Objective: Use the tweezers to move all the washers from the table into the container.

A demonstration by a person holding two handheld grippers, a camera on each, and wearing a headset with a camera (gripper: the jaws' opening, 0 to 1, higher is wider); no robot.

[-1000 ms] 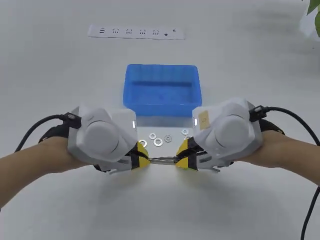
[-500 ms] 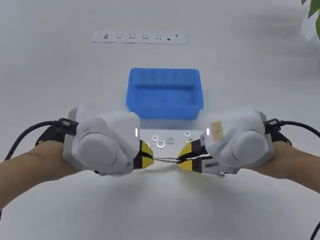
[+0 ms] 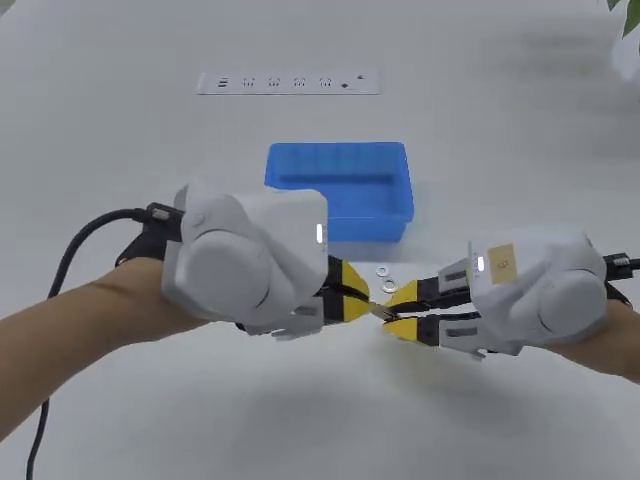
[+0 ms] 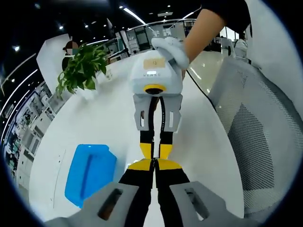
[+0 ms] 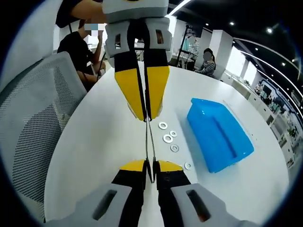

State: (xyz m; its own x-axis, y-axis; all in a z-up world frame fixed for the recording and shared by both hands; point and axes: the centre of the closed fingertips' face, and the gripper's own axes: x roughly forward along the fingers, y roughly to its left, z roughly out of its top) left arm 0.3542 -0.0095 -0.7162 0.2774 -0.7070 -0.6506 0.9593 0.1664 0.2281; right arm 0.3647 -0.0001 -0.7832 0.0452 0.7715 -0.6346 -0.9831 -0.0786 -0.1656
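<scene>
Thin metal tweezers span the short gap between my two grippers, which face each other tip to tip above the white table. My left gripper is shut on one end and my right gripper is shut on the other. In the left gripper view my own jaws meet the right gripper's yellow fingertips. Several washers lie on the table beside the blue container; two washers show behind the grippers in the head view. The container sits further back.
A white power strip lies at the far side of the table. A potted plant stands off to the right. A mesh chair is behind me. Cables trail from both grippers.
Both grippers have shifted right and come closer together, so less of the tweezers shows between them. The left gripper has risen nearer the headset. The camera has moved too.
</scene>
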